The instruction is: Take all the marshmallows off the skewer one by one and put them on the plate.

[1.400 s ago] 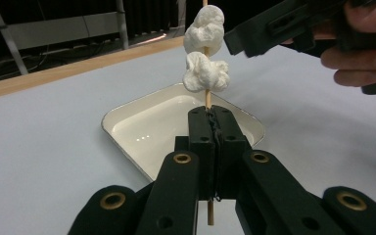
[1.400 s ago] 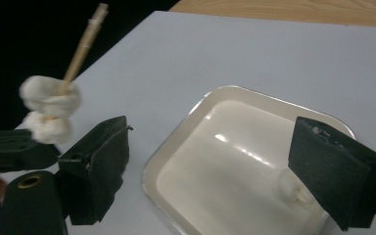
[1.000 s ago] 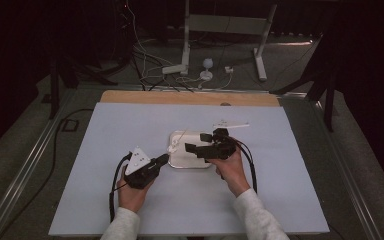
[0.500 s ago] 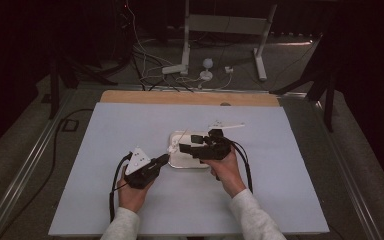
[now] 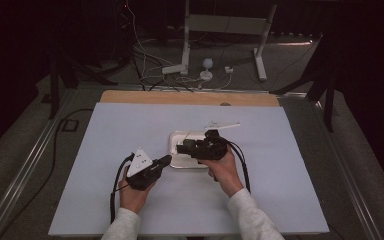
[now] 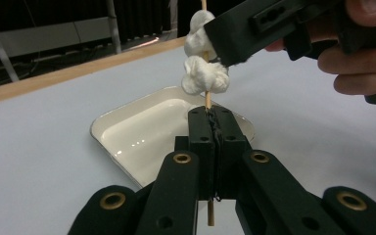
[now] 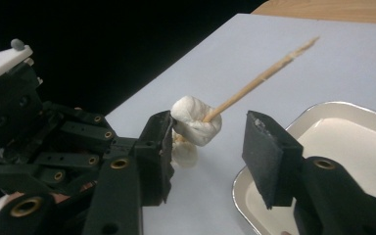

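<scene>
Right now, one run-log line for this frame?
left gripper: shut on skewer | right gripper: open around marshmallows | marshmallows: two on skewer | tray: empty, beside

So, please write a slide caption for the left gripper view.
Left gripper holds a skewer with two marshmallows above a tray.

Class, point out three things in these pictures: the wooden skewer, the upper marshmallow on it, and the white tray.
wooden skewer (image 7: 262,77), right gripper view, on its bare shaft above the marshmallows.
upper marshmallow (image 7: 194,126), right gripper view, on its rounded side.
white tray (image 6: 108,121), left gripper view, on its near-left rim.
</scene>
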`<state>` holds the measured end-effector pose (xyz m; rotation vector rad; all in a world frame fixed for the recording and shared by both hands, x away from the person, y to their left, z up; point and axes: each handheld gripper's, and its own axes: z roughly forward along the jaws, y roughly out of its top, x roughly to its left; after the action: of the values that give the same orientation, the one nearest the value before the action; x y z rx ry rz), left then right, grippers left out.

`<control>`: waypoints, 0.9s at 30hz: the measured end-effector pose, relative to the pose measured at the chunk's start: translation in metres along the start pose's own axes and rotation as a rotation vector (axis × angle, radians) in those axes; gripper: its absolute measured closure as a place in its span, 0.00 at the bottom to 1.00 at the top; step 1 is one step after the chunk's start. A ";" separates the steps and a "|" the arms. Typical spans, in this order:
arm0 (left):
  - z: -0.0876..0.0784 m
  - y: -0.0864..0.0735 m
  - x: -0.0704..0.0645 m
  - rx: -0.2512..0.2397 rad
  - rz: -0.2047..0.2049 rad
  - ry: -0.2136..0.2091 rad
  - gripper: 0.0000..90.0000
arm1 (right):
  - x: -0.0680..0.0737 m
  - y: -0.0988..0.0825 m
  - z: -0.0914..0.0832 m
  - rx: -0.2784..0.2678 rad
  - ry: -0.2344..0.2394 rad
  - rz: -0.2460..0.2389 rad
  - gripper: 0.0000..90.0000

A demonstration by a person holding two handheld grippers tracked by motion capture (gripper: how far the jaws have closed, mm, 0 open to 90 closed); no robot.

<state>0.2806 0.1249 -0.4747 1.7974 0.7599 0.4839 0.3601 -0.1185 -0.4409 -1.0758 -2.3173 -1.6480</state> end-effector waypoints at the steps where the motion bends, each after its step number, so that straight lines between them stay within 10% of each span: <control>1: -0.001 0.000 0.000 -0.006 0.002 0.000 1.00 | -0.001 0.000 0.000 0.000 0.008 0.013 0.62; 14: 0.002 0.001 -0.006 0.000 0.037 -0.028 1.00 | -0.005 0.000 0.001 0.004 0.100 0.115 0.77; 27: 0.002 0.002 -0.006 0.011 0.057 -0.030 1.00 | -0.001 0.004 -0.006 -0.046 0.055 0.117 0.85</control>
<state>0.2781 0.1190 -0.4734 1.8369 0.6928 0.4899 0.3611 -0.1232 -0.4355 -1.1374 -2.1490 -1.6730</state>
